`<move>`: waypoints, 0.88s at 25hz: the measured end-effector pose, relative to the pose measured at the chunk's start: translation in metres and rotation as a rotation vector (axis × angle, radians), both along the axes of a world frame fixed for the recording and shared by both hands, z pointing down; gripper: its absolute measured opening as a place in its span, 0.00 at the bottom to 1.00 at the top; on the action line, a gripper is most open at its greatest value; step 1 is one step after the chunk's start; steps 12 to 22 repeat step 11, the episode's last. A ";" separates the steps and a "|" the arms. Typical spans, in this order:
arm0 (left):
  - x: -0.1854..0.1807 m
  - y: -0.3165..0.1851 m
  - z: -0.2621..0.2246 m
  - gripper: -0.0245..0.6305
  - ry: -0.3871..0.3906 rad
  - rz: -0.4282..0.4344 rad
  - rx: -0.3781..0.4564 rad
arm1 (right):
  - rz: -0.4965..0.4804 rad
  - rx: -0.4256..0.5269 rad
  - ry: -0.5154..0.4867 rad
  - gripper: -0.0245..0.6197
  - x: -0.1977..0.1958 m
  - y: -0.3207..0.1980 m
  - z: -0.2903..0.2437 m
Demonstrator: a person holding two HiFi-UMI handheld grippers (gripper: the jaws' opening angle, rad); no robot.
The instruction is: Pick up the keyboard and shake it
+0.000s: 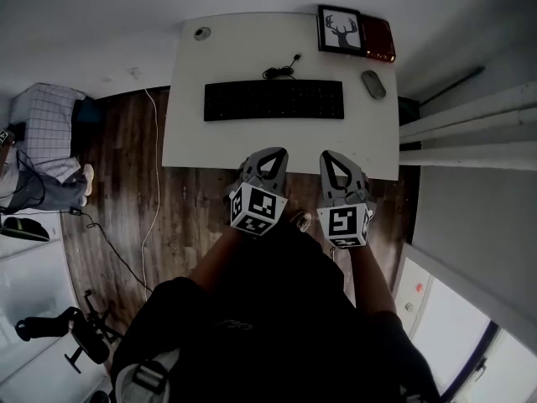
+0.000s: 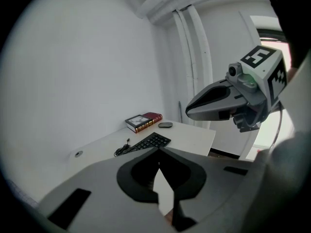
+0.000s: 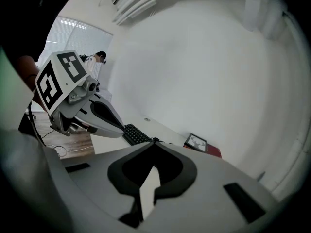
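Hard to place within the job. Finds the keyboard (image 1: 273, 101) flat on the bench (image 1: 252, 145), lengthwise across its middle, with the cable (image 1: 281, 70) coiled behind it toward the far edge. Fits equally a moment ahead of a lift and one after a shake and a set-down; cannot settle between the two. Shows the left tongs (image 1: 270, 159) and right tongs (image 1: 336, 164) side by side in the air at the near edge, each pressed together and pinching nothing. Leaves the keyboard well apart from both, ahead of the tips, touched by neither. Puts a mouse (image 1: 373, 84) just off the keyboard's right end.
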State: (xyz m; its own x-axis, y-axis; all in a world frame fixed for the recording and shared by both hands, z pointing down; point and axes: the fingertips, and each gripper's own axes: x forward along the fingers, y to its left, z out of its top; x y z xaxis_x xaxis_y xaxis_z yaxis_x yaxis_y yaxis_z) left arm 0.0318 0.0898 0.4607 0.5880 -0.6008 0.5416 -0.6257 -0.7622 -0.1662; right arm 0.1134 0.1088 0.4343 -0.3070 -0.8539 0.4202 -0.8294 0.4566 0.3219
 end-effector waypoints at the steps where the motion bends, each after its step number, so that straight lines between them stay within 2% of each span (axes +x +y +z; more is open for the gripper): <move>1: 0.005 0.004 -0.002 0.04 -0.004 0.006 0.010 | 0.000 0.009 -0.002 0.07 0.004 0.004 -0.002; 11: 0.038 0.021 -0.021 0.04 -0.023 0.061 0.086 | 0.018 0.128 -0.067 0.07 0.031 0.017 -0.026; 22: 0.038 0.021 -0.021 0.04 -0.023 0.061 0.086 | 0.018 0.128 -0.067 0.07 0.031 0.017 -0.026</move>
